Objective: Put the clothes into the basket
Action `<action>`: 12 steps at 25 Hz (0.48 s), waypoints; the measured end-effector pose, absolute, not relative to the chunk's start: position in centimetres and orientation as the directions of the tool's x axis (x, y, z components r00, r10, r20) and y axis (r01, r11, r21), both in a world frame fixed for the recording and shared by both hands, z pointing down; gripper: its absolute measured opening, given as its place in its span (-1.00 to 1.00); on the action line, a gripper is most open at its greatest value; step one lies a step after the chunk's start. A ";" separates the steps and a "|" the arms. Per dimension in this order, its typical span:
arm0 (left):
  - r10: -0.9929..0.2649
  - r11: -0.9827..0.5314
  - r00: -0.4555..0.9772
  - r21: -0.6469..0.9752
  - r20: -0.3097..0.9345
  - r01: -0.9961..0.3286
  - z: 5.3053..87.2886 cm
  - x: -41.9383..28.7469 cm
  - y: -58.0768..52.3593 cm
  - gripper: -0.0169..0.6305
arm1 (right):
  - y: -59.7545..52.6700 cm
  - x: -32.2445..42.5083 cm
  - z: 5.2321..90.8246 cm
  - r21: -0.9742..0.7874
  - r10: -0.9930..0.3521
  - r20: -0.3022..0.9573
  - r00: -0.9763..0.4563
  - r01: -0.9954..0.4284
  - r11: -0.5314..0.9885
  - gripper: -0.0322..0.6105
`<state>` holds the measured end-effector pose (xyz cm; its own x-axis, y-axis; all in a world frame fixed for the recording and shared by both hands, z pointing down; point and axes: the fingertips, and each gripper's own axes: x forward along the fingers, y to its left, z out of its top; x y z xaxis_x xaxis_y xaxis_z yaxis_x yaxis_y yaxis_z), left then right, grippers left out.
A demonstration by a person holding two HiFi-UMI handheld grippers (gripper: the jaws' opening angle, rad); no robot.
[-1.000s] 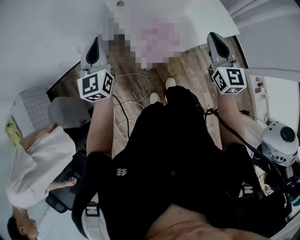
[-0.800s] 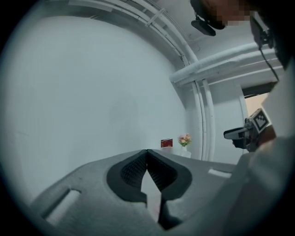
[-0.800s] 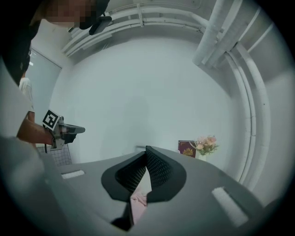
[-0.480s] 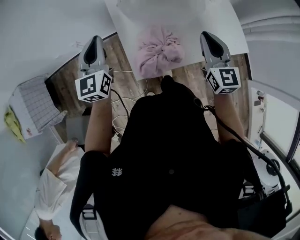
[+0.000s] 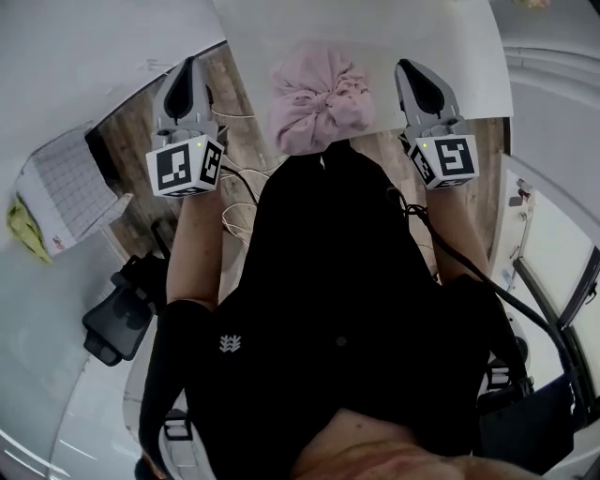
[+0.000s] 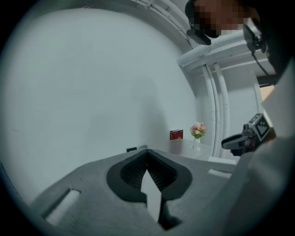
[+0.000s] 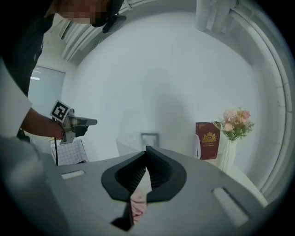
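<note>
White grid-patterned sides are seen on a boxy container (image 5: pixel 64 192) at the far left of the head view, with a yellow item (image 5: pixel 22 232) hung at its outer side; whether this is the basket cannot be told. A black office chair (image 5: pixel 114 317) is seen nearer, below it. The left claw (image 5: pixel 190 66) is held out over the wooden floor (image 5: pixel 239 122), with its marker cube (image 5: pixel 185 166) nearest the forearm. In the left gripper view its jaws are seen closed tip to tip, with nothing gripped and only pale wall behind them. The pink clothes (image 5: pixel 319 94) are bundled at the near edge of the white counter (image 5: pixel 394 28), between the two claws and touched by neither. The right claw (image 5: pixel 410 67) is held over the counter's near edge, just right of the bundle. In the right gripper view its jaws are likewise seen closed and empty. A strip of pink cloth is seen through the slot below them, lying beyond the jaws and not held. Farther along the counter, on the right, a red book (image 7: pixel 208 139) is stood upright, with a vase of pale flowers (image 7: pixel 236 120) just beside it on the right.
</note>
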<state>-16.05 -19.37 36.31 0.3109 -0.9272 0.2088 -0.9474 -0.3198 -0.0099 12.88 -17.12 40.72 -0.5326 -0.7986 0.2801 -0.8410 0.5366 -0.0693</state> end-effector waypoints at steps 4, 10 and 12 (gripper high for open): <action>-0.890 -0.391 0.377 -0.004 0.258 -0.920 40.2 -15.3 -19.6 -0.95 | -16.1 11.8 42.9 -0.083 -0.788 0.307 -0.534 -0.840 0.537 -0.90; -0.835 -0.460 0.450 0.046 0.318 -0.887 47.9 -13.0 -19.5 -0.95 | -13.4 11.9 49.3 -0.134 -0.787 0.357 -0.503 -0.862 0.490 -0.90; -0.824 -0.468 0.461 0.061 0.329 -0.881 49.2 -12.3 -19.6 -0.95 | -12.5 11.9 50.2 -0.159 -0.775 0.365 -0.515 -0.855 0.493 -0.90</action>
